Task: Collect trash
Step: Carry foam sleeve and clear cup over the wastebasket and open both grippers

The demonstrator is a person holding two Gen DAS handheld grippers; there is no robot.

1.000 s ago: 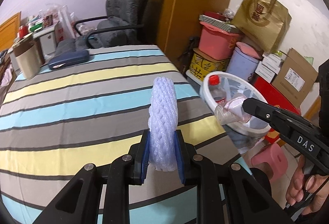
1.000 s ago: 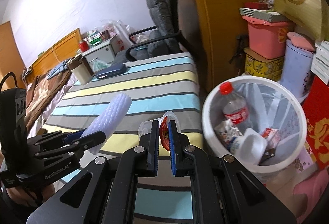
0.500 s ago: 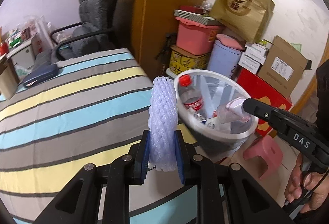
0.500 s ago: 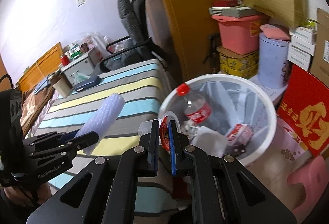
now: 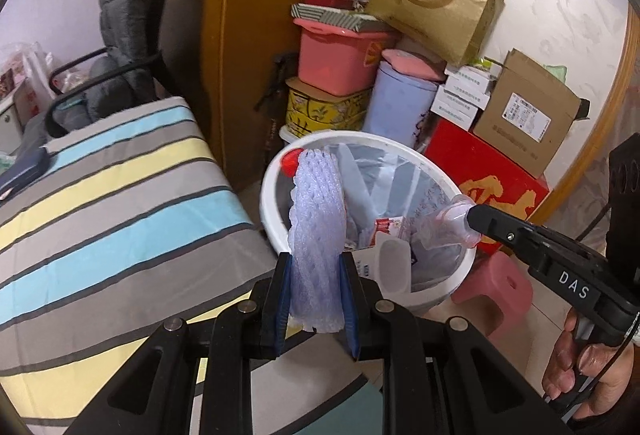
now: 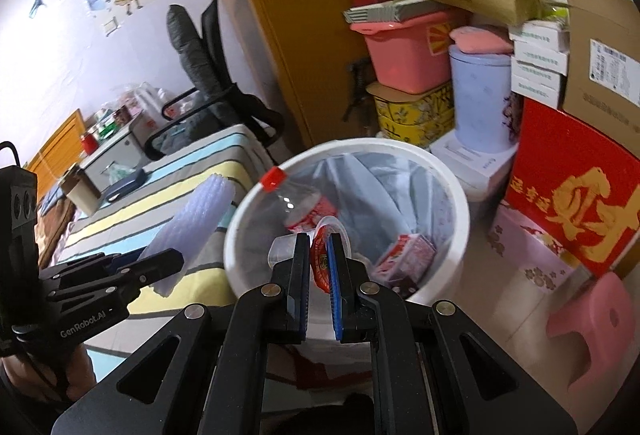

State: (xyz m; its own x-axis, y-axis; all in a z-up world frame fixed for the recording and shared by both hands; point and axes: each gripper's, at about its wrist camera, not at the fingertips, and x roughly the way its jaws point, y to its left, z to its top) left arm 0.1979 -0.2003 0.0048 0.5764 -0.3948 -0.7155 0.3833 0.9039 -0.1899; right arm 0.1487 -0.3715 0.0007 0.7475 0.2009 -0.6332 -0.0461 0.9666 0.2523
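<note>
Striped bed (image 5: 120,195) left of both grippers; white trash bin (image 6: 448,191) just ahead, holding bottle (image 6: 304,207) and carton (image 6: 404,255). Left gripper (image 5: 316,291) clamped on lavender foam net sleeve (image 5: 316,227), tip over bin rim. Right gripper (image 6: 319,267) closed tight on small plastic cup with red lid (image 6: 320,255), above bin.

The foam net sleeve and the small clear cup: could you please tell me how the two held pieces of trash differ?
The foam net sleeve is pale lilac, soft and netted; the clear cup is see-through plastic with a red label. The sleeve is the longer, reaching well past the left gripper; the cup barely passes the right gripper. In the right wrist view the cup is over the white bin, the sleeve beside its rim. Both are clamped between pads.
</note>
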